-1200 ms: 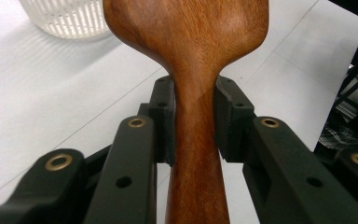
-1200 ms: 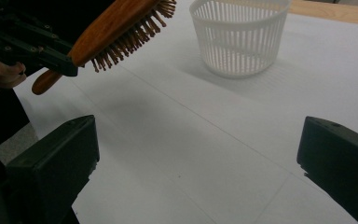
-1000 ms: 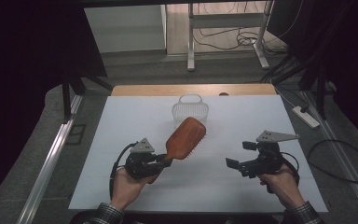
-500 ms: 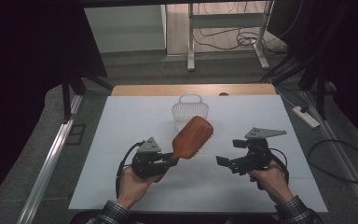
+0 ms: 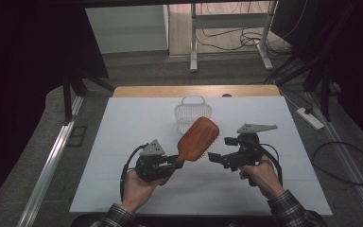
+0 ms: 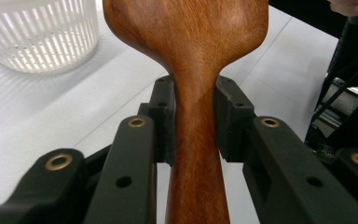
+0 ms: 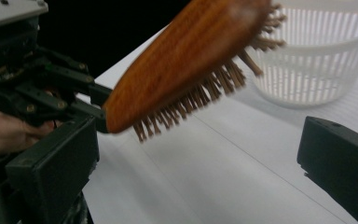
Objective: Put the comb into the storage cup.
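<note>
A wooden hairbrush (image 5: 198,138) with a reddish-brown back is held off the table, head tilted up and to the right, bristles facing down. My left gripper (image 5: 175,162) is shut on its handle (image 6: 196,140), one black pad (image 6: 164,116) pressing on each side. My right gripper (image 5: 220,149) is open just right of the brush head. In the right gripper view the brush (image 7: 186,60) hangs ahead of and above the wide-apart jaws of my right gripper (image 7: 196,163), with nothing between them. The left gripper (image 7: 37,88) and its hand show behind.
A white slotted plastic basket (image 5: 192,113) stands on the white table (image 5: 283,123) just beyond the brush, and is close by in both gripper views (image 6: 37,37) (image 7: 326,60). A power strip (image 5: 309,118) and cables lie on the floor to the right.
My right gripper has moved left and forward, close to the brush head. My left gripper has carried the brush a little to the right.
</note>
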### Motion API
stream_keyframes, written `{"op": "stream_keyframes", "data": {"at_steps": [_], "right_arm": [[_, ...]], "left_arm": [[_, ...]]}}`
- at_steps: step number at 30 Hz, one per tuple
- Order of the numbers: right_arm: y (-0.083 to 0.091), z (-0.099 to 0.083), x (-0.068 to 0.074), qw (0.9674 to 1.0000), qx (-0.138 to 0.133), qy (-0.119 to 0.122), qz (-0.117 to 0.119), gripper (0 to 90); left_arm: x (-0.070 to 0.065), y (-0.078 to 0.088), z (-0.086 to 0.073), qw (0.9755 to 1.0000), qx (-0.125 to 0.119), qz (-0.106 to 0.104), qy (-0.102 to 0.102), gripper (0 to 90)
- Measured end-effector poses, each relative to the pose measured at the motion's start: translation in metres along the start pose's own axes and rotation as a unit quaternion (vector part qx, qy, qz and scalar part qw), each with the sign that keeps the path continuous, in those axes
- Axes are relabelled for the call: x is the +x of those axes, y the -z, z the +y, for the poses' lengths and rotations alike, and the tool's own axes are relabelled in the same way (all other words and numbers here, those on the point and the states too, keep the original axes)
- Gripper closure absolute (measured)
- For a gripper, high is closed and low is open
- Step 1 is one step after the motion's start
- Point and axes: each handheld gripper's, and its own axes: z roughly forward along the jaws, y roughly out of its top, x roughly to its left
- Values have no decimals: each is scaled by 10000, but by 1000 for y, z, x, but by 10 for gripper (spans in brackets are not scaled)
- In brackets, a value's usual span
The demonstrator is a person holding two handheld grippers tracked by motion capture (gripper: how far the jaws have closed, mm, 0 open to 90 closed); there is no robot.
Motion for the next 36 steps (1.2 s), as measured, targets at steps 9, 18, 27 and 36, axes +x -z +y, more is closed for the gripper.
{"op": "stream_keyframes", "data": {"at_steps": [9, 18, 27, 36], "right_arm": [[-15, 9, 4, 9998, 137, -140, 37, 0], [-34, 15, 2, 9988, 250, -393, 170, 0], [-46, 18, 0, 9973, 288, -601, 312, 3], [-49, 20, 2, 9959, 182, -735, 494, 222]], "left_arm": [[-3, -2, -1, 10000, -9, -34, -42, 713], [-3, -1, -2, 9999, -96, -62, 10, 713], [-4, 0, -3, 9998, -199, -7, -14, 713], [-6, -2, -3, 9998, -171, 25, -72, 713]]}}
